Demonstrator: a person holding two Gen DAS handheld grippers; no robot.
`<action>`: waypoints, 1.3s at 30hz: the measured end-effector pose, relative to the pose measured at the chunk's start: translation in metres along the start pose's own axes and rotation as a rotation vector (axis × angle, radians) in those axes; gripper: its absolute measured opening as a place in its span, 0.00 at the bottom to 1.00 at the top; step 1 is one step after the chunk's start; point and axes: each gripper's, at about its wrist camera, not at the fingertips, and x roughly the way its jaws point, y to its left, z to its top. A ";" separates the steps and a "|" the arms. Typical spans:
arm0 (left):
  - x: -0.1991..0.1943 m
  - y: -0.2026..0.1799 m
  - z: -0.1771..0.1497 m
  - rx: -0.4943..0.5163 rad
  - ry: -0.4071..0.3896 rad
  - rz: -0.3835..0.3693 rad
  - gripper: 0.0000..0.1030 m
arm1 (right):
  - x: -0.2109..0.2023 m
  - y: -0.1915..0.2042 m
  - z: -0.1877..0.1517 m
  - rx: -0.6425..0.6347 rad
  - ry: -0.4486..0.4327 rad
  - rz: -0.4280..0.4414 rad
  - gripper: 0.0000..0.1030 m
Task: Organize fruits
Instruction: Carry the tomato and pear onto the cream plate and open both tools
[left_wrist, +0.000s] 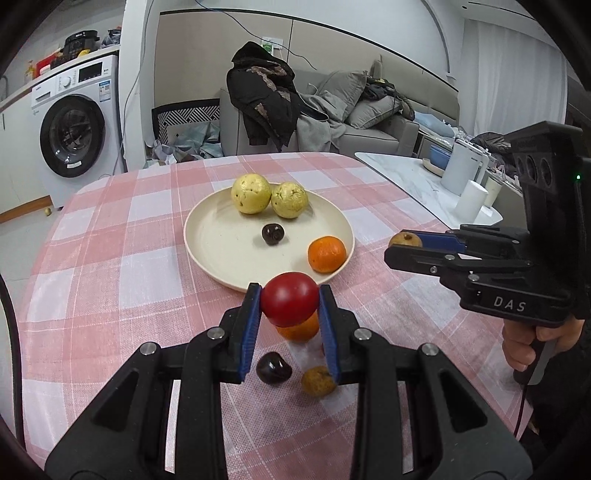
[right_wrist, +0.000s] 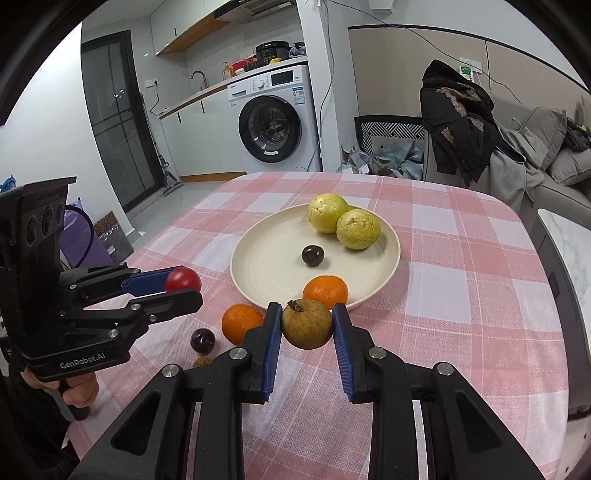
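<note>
My left gripper (left_wrist: 290, 301) is shut on a red fruit (left_wrist: 290, 301), held above the checked tablecloth just in front of the cream plate (left_wrist: 221, 251). My right gripper (right_wrist: 306, 325) is shut on a brown round fruit (right_wrist: 306, 325), also near the plate's front rim. On the plate (right_wrist: 269, 273) lie two yellow fruits (right_wrist: 327, 212) (right_wrist: 358, 229), a dark cherry-like fruit (right_wrist: 313, 254) and an orange (right_wrist: 325, 291). On the cloth below my left gripper sit another orange (left_wrist: 299, 328), a dark fruit (left_wrist: 273, 367) and a small brown fruit (left_wrist: 317, 382).
The table has a pink and white checked cloth (right_wrist: 461, 295). Behind it stand a washing machine (right_wrist: 275, 114), a chair draped with a dark jacket (right_wrist: 458, 118) and a grey sofa (left_wrist: 369, 110). A side table with white containers (left_wrist: 465, 177) stands to the right.
</note>
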 end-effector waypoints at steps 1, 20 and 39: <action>0.001 0.000 0.001 0.002 -0.004 0.006 0.27 | 0.000 -0.001 0.001 0.006 -0.002 0.002 0.27; 0.029 0.007 0.031 -0.005 -0.019 0.027 0.27 | 0.022 -0.018 0.017 0.047 0.016 -0.017 0.27; 0.063 0.019 0.040 -0.026 0.016 0.042 0.27 | 0.042 -0.043 0.037 0.110 0.025 -0.032 0.27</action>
